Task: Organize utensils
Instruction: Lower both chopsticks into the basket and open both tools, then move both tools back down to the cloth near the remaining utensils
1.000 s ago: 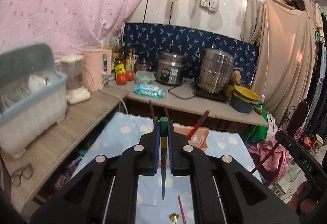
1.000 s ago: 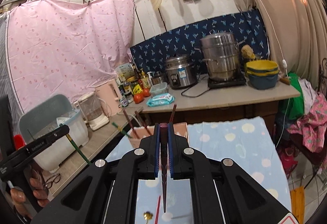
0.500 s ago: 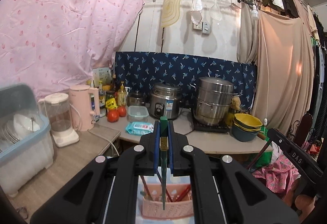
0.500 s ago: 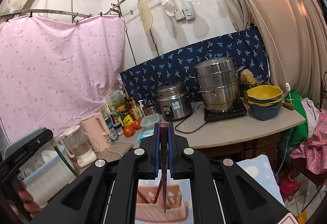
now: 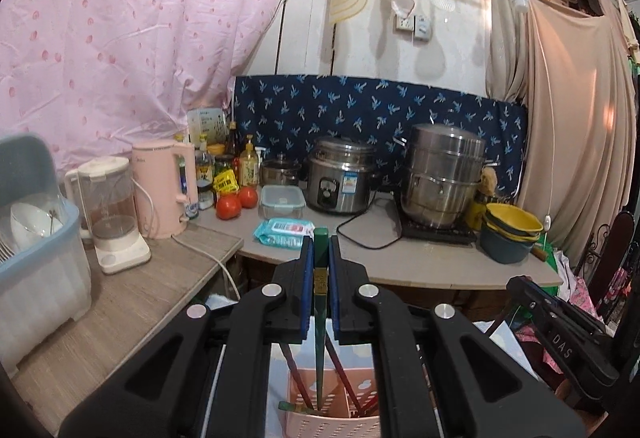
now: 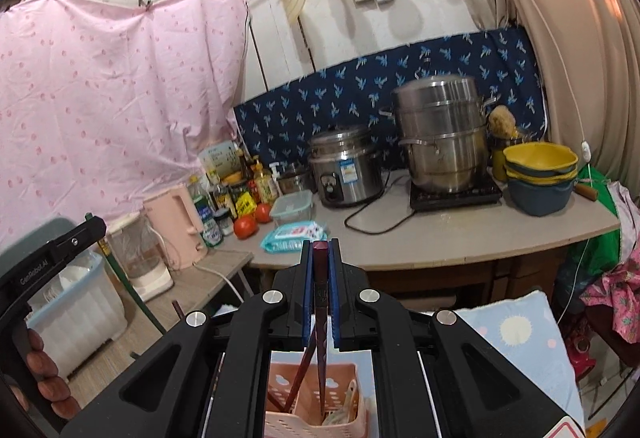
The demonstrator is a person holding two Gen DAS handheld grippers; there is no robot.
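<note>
Both grippers are clamped on chopsticks above the pink utensil basket [image 5: 332,420]. Left gripper [image 5: 320,250] pinches a green chopstick [image 5: 319,338] between its blue pads, held upright, its tip reaching down inside the basket among several dark red chopsticks [image 5: 344,378] that lean there already. Right gripper [image 6: 320,254] pinches a dark maroon chopstick [image 6: 320,318] the same way, tip lowered into the basket [image 6: 312,382] beside another leaning stick.

By my reading, the step in hand is dropping these 2 sticks into the holder. Next move calls for easing each stick a little lower so its tip clears the rim, then opening the jaws and letting it fall, without knocking the sticks that stand there.

Basket bottom is cut off by both frames, so whether either tip touches the floor of it is not shown. Which compartment each stick enters is unclear, and the table under the basket is mostly hidden by the gripper bodies.
</note>
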